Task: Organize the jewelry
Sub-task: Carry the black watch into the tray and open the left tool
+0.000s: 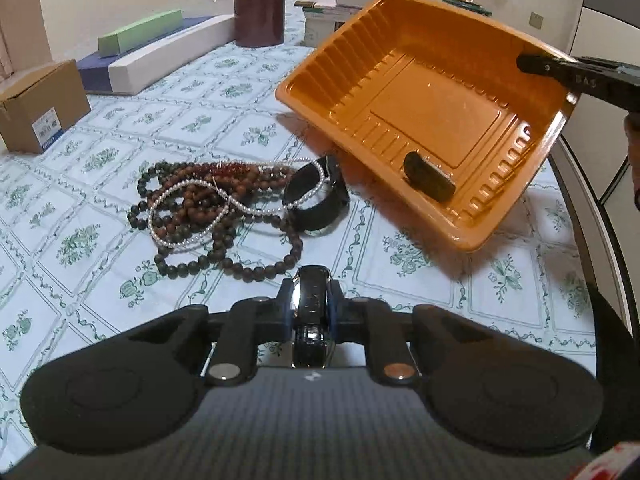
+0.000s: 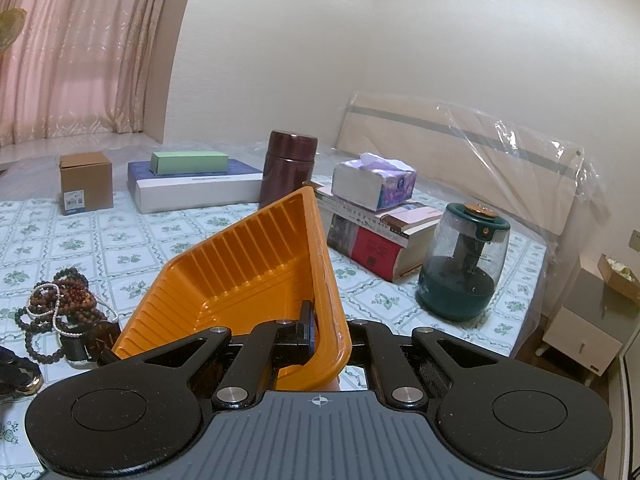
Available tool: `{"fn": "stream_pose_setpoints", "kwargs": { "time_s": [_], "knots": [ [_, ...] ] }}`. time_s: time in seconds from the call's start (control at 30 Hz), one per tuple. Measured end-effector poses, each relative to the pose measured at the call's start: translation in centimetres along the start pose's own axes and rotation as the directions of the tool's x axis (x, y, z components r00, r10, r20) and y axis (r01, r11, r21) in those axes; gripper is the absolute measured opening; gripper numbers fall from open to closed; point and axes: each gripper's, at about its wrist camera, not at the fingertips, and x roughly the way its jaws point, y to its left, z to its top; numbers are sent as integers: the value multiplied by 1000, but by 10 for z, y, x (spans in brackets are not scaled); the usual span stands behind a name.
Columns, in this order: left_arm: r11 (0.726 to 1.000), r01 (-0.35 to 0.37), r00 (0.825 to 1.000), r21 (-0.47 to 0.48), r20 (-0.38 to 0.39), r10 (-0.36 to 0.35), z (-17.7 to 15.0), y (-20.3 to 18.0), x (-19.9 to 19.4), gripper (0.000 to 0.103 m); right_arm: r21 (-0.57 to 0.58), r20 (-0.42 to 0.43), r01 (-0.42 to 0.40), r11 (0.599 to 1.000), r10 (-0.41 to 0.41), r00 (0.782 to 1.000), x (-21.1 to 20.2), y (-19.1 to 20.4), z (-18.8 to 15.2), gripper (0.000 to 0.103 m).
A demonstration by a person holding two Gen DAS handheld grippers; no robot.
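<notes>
Jewelry is what this job is about, and one piece, a shiny black band bracelet (image 1: 312,312), sits pinched between the two pads of the left gripper (image 1: 311,300), low and near in the left wrist view. Its ring stands on edge and runs straight away from the camera. The orange ribbed plastic tray (image 1: 420,92) lies up and to the right of that bracelet, not far off. The tray is tipped, with its far side lifted and its open side turned toward the left gripper. The right gripper (image 2: 316,332) is clamped tight on the tray's rim at the right. One small dark oval piece (image 1: 429,176) already lies in the low near corner of the tray.

So the held bracelet likely needs to go forward and to the right, over the tray's low edge.

To the left, on the table, waits a tangled pile of brown, dark and white bead strings (image 1: 212,208) with a black cuff (image 1: 316,196) touching it.

Everything rests on a white cloth with green flower squares (image 1: 120,272). Farther back stand a cardboard box (image 1: 40,108), a dark red round jar (image 1: 259,4), books and tissues. Pink curtains hang on the far left.
</notes>
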Motion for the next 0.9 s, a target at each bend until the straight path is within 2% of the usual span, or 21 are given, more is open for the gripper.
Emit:
{"fn": "stream_pose_setpoints", "kwargs": {
  "time_s": [0.5, 0.9],
  "knots": [
    [999, 35, 994, -10, 101, -34, 37, -3, -26, 13, 1, 0, -1, 1000, 1, 1000, 0, 0, 0, 6],
    [994, 99, 975, 49, 194, -107, 97, -32, -19, 12, 2, 0, 0, 1000, 0, 1000, 0, 0, 0, 6]
  ]
}}
